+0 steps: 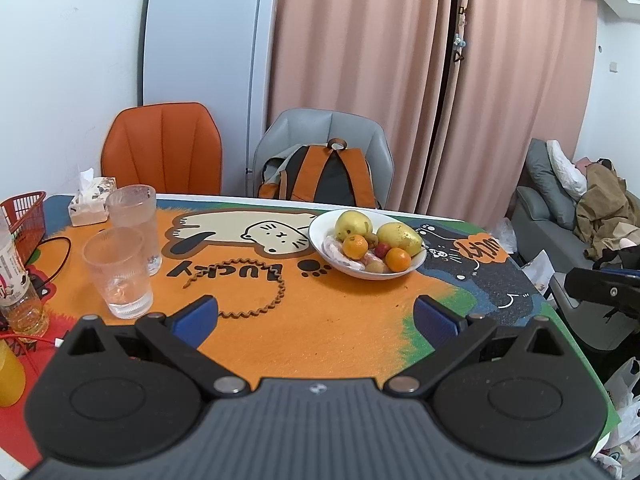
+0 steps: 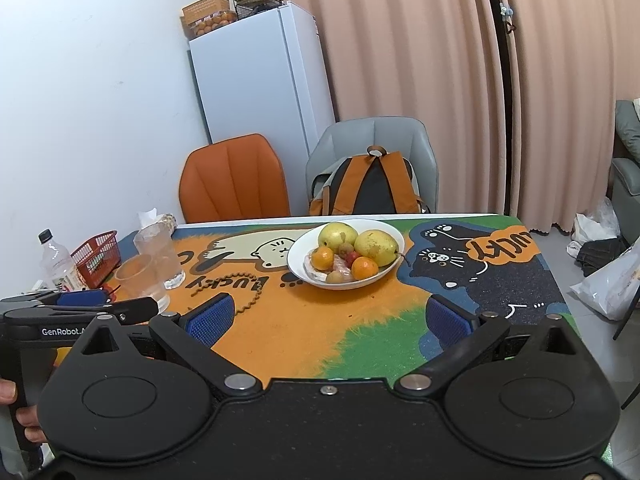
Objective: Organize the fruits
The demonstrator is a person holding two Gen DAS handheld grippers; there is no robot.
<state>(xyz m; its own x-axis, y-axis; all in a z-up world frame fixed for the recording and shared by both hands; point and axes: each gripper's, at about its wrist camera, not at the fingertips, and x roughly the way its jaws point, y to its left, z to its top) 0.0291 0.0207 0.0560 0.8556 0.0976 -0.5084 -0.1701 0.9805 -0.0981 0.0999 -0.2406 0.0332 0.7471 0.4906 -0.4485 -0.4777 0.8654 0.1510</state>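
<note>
Fruit: all of it that I can see sits in the white bowl (image 1: 320,240), upper middle of the left wrist frame; two pears (image 1: 352,224), two oranges (image 1: 355,247), a small red fruit (image 1: 382,249), plus pale wrapped bits I can't identify.
Bowl: on the cartoon mat (image 1: 320,320), near the far table edge, in front of the grey chair (image 1: 360,128) with the backpack (image 1: 324,176).
Stage: nothing loose on the mat, so this fits either fruit gathered already or fruit waiting to be sorted out. I can't call it.
Left gripper (image 1: 316,314): I've got it wide open, empty, low centre of frame, well short of the bowl.
Right gripper (image 2: 328,316): same, fingers spread wide, holding nothing.
Neighbours: two glasses (image 1: 120,268) left of frame, a wavy brown cord (image 1: 264,300) between the glasses and the bowl, a red basket (image 1: 24,216) and bottle (image 1: 16,280) at far left.
Risk: pears are piled high and round, so I judge a nudge could roll one out.
Risk: a shallow bowl near the edge could slide if pushed sideways.
Risk: a left-side swing could clip the glasses.
</note>
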